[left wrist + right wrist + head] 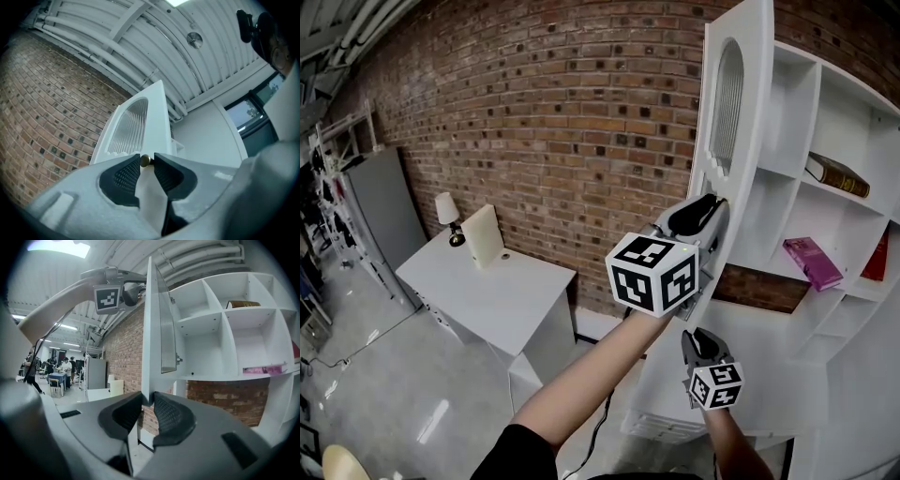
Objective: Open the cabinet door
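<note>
Swinging the cabinet door (733, 103) wider seems the step in hand: it stands open left of the shelves (862, 141), left claw (147, 158) pinching its brass knob (145, 161), right claw (148, 397) narrow on its lower edge, so next both should follow the hinge's arc.

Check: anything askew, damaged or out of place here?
Nothing stands out. The cabinet door hangs open and straight, the left gripper on its brass knob; the brown book and pink book lie flat.
</note>
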Tool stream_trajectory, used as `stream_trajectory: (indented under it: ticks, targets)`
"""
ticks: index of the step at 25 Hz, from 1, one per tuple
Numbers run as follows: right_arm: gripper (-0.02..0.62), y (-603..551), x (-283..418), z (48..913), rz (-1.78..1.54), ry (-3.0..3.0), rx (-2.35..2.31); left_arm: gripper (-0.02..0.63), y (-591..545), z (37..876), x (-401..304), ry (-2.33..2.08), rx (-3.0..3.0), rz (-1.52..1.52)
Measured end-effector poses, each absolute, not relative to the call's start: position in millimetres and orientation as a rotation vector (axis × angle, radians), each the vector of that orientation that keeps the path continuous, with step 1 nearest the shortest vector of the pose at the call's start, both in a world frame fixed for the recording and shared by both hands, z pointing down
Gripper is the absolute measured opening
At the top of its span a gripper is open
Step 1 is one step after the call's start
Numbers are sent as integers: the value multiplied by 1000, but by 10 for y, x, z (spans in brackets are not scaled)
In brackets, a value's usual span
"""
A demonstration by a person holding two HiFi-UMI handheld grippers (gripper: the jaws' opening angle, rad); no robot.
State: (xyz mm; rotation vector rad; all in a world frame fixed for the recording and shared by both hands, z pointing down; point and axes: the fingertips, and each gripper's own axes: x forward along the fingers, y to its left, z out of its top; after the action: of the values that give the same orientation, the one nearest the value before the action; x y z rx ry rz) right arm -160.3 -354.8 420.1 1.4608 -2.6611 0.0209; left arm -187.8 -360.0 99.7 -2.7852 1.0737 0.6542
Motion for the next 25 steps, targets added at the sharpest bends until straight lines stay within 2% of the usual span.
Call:
stream_trajectory:
  ticks: [15, 25]
  targets:
    - [90, -3584, -2239, 4189, -4, -2739, 1350, 77, -3624, 992, -2512, 1199, -2650, 662]
    - [91, -3595, -2368, 4202, 3, -2742, 1352, 72, -3635, 1009, -2644, 1197, -2660, 698]
